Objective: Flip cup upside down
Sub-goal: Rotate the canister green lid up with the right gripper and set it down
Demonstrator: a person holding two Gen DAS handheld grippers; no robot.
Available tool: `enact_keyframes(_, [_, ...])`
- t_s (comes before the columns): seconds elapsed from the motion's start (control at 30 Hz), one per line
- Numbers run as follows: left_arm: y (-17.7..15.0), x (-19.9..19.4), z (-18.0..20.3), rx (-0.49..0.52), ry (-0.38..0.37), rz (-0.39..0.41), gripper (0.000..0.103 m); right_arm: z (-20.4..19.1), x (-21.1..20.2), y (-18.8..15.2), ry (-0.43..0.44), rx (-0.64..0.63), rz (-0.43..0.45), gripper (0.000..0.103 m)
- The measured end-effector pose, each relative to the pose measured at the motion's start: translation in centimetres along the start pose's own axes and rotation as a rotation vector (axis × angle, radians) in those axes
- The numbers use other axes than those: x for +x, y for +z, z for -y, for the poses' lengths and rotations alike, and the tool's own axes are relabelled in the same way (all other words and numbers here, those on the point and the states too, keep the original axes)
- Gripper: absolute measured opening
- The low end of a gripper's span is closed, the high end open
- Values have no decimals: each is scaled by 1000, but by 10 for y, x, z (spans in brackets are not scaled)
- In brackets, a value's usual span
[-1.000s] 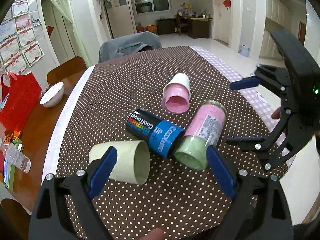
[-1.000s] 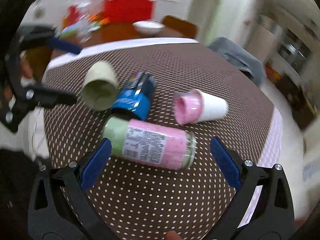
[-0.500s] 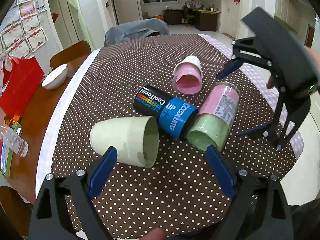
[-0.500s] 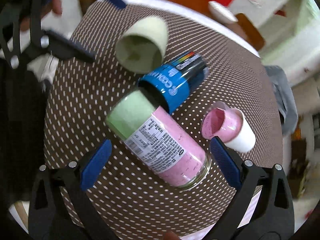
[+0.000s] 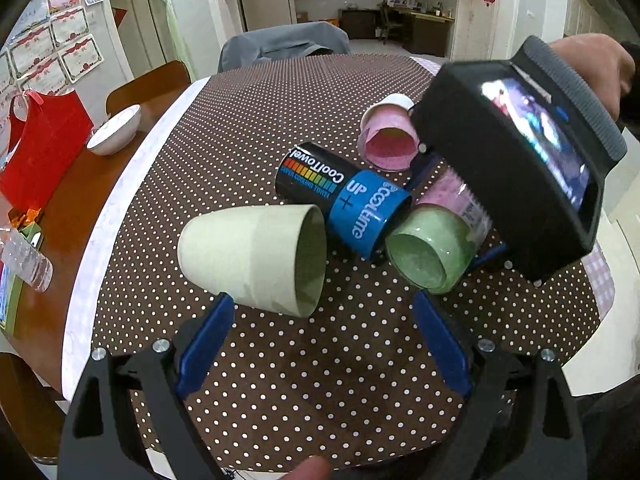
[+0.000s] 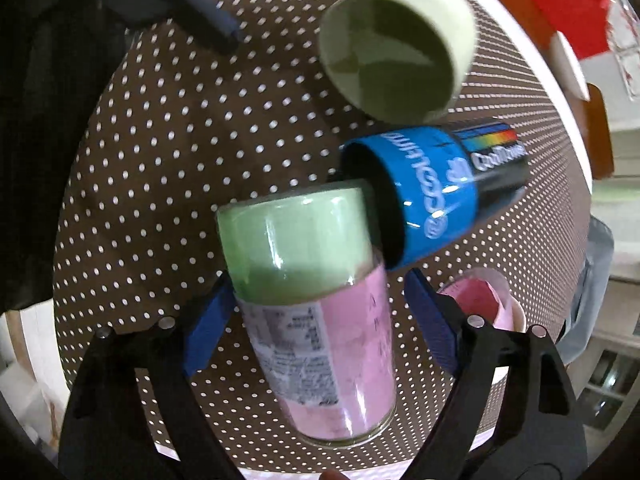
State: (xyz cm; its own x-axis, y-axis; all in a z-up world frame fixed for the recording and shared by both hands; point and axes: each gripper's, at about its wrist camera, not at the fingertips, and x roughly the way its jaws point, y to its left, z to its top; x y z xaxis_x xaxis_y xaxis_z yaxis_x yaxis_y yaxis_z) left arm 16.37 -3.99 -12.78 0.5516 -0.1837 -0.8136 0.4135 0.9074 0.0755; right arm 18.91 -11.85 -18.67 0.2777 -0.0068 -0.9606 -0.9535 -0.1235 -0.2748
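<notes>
A pale green cup [image 5: 256, 258] lies on its side on the dotted tablecloth [image 5: 224, 148], mouth to the right; it also shows in the right wrist view [image 6: 396, 44]. A pink and white cup [image 5: 386, 136] lies on its side further back. My left gripper [image 5: 320, 344] is open, just short of the green cup. My right gripper [image 6: 316, 320] is open, its fingers [image 6: 210, 320] straddling the pink and green glass jar [image 6: 316, 304], which lies on its side. The right gripper's body [image 5: 516, 160] hangs over the jar [image 5: 432, 246] in the left wrist view.
A blue and black CoolTowel can [image 5: 344, 198] lies between the green cup and the jar, touching the jar. A white bowl [image 5: 114, 130], a red bag [image 5: 44, 148] and a plastic bottle [image 5: 26, 258] sit on the bare wood at the left. Chairs stand behind the table.
My right gripper has swung over the jar and come down so its fingers now straddle it. My left gripper has moved closer to the green cup.
</notes>
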Motion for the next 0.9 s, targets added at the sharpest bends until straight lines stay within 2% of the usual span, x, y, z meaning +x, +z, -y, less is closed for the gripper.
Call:
enact_keyframes(0.1, [-1,2,-1,-2,-4,-3,89,5,6,3,22,17,-5,71])
enact_keyframes(0.37, [-3,-2,3,24,-16,6,89,13,-4,-18,19,192,43,70])
enact_keyframes(0.57, [-5,-16,13,61,-39,40,89,13,-28,-46,2,397,125,70])
enact_keyframes(0.67, [-5,-23,17,77,-46,57,89,13,-44,-61,-10,531,205,70])
enact_keyframes(0.7, [-5,-25,17,83,-47,64,89,26,-53,-59,-14,566,228,70])
enact_keyframes(0.9, [-8,-36,19,97,-59,96,89,22,-86,-96,-57,895,498,69])
